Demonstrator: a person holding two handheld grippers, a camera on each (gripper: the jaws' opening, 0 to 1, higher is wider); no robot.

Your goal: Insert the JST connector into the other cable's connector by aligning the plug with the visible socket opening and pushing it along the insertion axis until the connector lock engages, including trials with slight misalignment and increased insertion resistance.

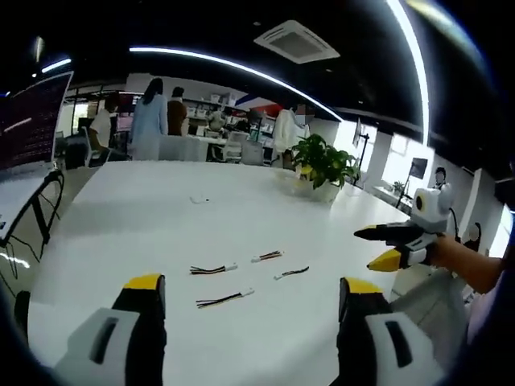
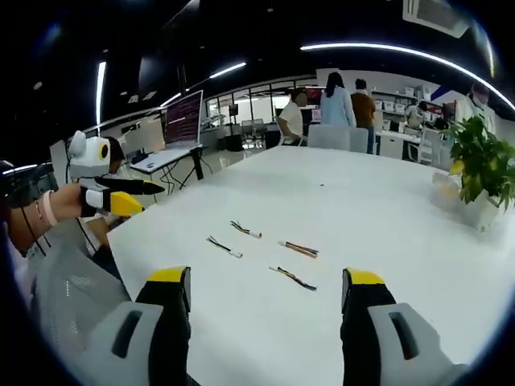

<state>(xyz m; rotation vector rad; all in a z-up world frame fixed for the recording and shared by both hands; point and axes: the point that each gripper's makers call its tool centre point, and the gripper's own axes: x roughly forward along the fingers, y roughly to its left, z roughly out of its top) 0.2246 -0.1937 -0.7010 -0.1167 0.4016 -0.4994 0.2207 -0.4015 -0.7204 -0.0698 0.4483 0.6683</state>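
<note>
- We judge the step as picking up: we should bring each gripper down over one short multicoloured wire lead with white JST connector, pinch just behind the plug, and keep plug and socket on one axis.
- Four leads on the white table (image 1: 121,217): at 12 o'clock of the left gripper (image 1: 249,299), nearest lead (image 1: 224,299), others (image 1: 212,269), (image 1: 267,256), (image 1: 291,273).
- Left gripper: jaws wide apart, holding nothing.
- Right gripper (image 2: 269,299): jaws wide apart, nothing held; leads at 12 o'clock (image 2: 294,278).

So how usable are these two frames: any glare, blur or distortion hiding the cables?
Left gripper view: strong fisheye bending of the ceiling light strips; the white table is bright but not blown out, and the four cables are small yet distinct. Right gripper view: same curvature, cables sharp, and the plant is slightly soft at the edge.
</note>
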